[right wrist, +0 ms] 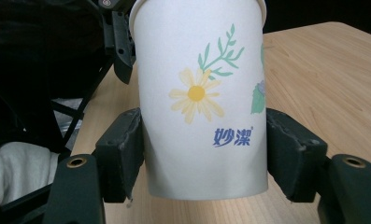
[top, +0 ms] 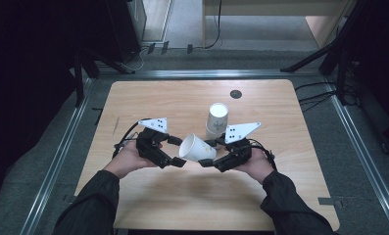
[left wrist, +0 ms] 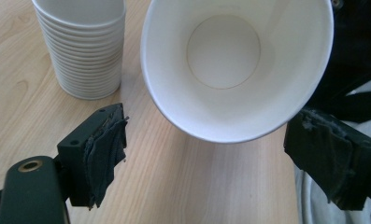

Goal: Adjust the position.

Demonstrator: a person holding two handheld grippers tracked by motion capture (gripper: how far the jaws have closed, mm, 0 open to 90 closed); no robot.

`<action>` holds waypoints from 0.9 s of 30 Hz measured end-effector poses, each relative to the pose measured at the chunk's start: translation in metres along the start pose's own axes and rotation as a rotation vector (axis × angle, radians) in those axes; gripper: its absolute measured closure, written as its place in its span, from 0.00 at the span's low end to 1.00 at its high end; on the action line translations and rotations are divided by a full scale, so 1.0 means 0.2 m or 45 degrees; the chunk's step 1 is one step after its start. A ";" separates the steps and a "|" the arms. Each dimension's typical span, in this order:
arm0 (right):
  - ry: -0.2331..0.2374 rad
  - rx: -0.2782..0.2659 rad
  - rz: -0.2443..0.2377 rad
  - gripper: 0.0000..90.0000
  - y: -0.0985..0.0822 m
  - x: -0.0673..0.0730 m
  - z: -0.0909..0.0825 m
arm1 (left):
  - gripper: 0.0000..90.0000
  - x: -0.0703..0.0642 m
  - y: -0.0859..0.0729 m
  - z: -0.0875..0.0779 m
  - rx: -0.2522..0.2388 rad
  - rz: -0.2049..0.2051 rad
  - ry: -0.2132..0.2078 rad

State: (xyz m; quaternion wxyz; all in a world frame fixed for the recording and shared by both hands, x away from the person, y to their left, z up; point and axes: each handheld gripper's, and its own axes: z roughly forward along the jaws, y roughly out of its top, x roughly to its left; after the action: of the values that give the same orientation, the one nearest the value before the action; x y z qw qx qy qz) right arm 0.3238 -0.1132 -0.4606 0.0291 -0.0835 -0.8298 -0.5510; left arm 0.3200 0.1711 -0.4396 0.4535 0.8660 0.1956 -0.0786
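A single white paper cup (top: 197, 148) with a daisy print (right wrist: 196, 94) lies on its side just above the wooden table (top: 182, 196). My right gripper (top: 207, 152) is shut on its lower body, pads pressed on both sides (right wrist: 202, 154). The cup's mouth (left wrist: 234, 65) faces my left gripper (top: 178, 152), which is open. Its two jaws stand on either side of the rim without touching it (left wrist: 206, 154). Just behind stands a stack of several matching cups (top: 216, 120) (left wrist: 87, 46), upright on the table.
A small black round disc (top: 235, 94) lies near the table's far edge. The person's hands and dark sleeves come in from the near edge. Metal rails and dark stands flank the table on the floor.
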 end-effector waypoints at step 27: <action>0.112 -0.019 0.009 0.38 -0.04 -0.07 0.06 | 0.14 -0.01 -0.05 0.06 -0.211 -0.066 0.039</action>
State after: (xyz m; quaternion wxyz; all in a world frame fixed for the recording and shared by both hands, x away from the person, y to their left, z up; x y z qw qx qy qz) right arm 0.3365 -0.1063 -0.4738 0.0669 -0.0621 -0.8232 -0.5603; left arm 0.3135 0.1668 -0.4535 0.5184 0.8212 0.2306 -0.0604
